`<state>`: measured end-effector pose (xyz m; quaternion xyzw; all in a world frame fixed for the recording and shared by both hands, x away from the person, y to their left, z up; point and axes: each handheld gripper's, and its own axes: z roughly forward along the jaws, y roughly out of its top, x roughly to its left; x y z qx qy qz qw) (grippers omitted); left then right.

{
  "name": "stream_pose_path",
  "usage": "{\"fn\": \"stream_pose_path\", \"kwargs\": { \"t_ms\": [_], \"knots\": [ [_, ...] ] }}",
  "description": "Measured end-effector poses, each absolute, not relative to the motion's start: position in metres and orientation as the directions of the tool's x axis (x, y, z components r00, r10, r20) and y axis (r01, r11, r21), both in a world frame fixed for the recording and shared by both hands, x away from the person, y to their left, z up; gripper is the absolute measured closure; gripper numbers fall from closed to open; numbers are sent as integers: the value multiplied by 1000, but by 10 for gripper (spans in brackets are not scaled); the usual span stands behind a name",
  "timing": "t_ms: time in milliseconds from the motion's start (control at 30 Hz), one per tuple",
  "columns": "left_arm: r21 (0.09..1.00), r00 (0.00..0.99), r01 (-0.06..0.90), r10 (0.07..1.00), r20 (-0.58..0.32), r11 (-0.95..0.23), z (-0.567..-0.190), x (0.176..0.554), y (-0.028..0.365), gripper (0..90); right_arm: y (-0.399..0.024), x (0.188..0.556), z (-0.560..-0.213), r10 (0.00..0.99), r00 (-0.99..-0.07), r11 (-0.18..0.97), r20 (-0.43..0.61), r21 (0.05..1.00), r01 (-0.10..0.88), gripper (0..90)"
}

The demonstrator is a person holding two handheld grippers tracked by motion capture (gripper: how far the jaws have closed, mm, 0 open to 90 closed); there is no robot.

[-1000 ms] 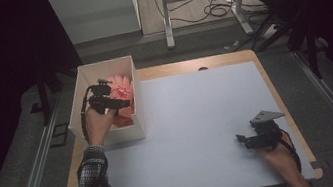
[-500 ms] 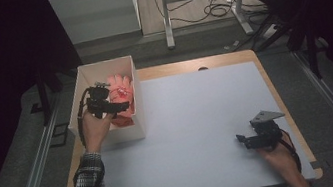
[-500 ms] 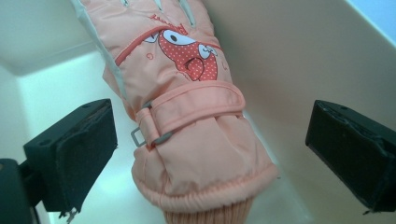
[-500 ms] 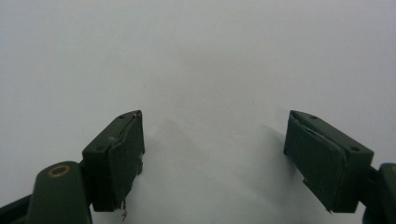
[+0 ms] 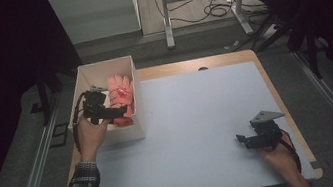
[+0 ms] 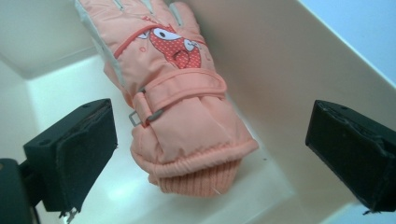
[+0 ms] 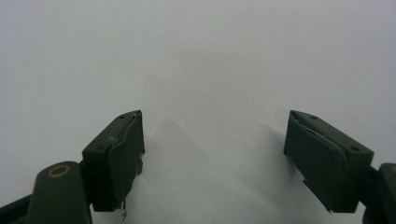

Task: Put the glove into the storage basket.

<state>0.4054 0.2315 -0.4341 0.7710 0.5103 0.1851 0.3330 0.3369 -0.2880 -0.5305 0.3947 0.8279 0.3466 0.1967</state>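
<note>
Left gripper (image 6: 210, 149), fingers spread, hovers over orange glove (image 6: 180, 102) in box (image 6: 289, 84)

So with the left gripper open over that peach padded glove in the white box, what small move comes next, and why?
Probably lower the left gripper and close on the peach padded glove at its knitted cuff: the jaws stand wide on either side of the cuff without touching it, inside the white box.
</note>
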Motion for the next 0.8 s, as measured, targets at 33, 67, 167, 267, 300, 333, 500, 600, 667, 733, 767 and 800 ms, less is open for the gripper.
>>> {"fn": "stream_pose_path", "kwargs": {
  "t_ms": [33, 67, 167, 267, 300, 333, 500, 600, 667, 733, 767, 800],
  "knots": [
    [704, 412, 662, 909, -54, -258, -434, 404, 231, 25, -288, 337, -530, 790, -611, 448, -52, 729, 517, 204],
    [706, 418, 658, 907, -52, -263, -434, 402, 231, 26, -288, 337, -530, 790, -611, 448, -52, 729, 517, 204],
    [711, 424, 652, 904, -52, -265, -434, 397, 230, 26, -288, 337, -530, 790, -611, 448, -52, 729, 517, 204],
    [714, 435, 646, 899, -56, -268, -433, 393, 230, 27, -288, 337, -530, 790, -611, 449, -53, 729, 517, 204],
    [716, 438, 643, 898, -54, -271, -434, 391, 230, 27, -288, 337, -530, 790, -611, 448, -53, 729, 517, 204],
    [718, 439, 642, 897, -55, -270, -434, 389, 230, 28, -288, 337, -531, 790, -611, 448, -52, 729, 517, 204],
    [726, 451, 632, 891, -59, -272, -435, 381, 231, 29, -288, 337, -530, 790, -611, 448, -53, 729, 517, 204],
    [730, 458, 626, 887, -59, -275, -435, 376, 231, 28, -288, 337, -530, 790, -611, 449, -53, 729, 517, 204],
    [733, 461, 623, 885, -63, -273, -436, 373, 231, 28, -288, 337, -530, 790, -611, 449, -53, 729, 517, 204],
    [735, 464, 621, 884, -62, -274, -437, 371, 231, 28, -288, 337, -530, 790, -610, 448, -52, 729, 518, 204],
    [735, 466, 620, 883, -63, -274, -437, 369, 232, 28, -288, 337, -530, 790, -611, 449, -54, 730, 516, 203],
    [735, 467, 619, 882, -63, -275, -438, 368, 232, 28, -288, 337, -530, 790, -611, 449, -54, 730, 516, 203]
  ]
}}
